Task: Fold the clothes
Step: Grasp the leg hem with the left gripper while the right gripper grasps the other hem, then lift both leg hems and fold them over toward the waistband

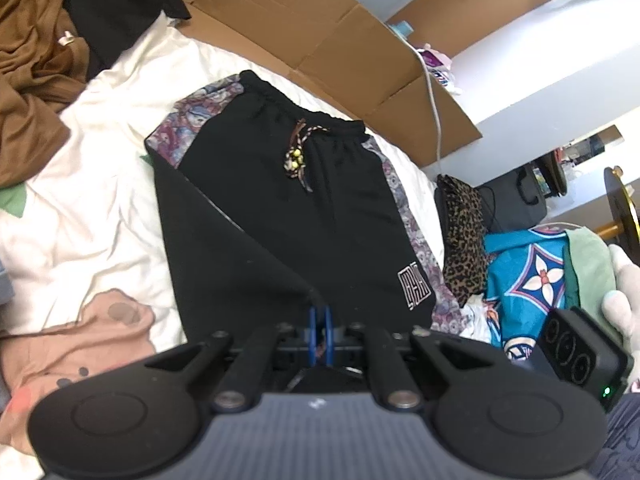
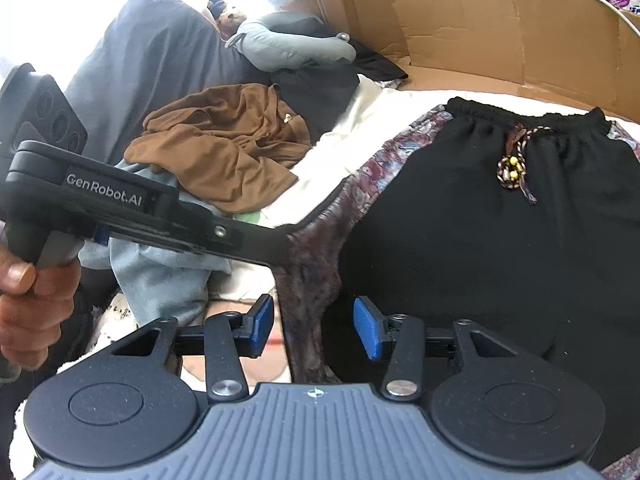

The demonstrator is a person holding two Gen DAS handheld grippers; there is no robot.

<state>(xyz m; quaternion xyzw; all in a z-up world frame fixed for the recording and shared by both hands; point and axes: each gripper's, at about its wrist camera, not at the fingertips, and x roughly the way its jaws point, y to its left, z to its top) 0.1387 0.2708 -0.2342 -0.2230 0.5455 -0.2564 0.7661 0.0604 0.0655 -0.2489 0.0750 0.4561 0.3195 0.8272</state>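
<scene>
Left tool (image 1: 319, 334) pinched tight on black shorts (image 1: 280, 208) hem; right tool (image 2: 314, 330) spread wide, straddling the patterned edge, gripping nothing.

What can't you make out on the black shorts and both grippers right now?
- Black shorts: the near hem is hidden behind the left gripper in the left wrist view.
- Shorts logo: too small to read.
- Right gripper: open at the patterned side panel; contact unclear.
</scene>
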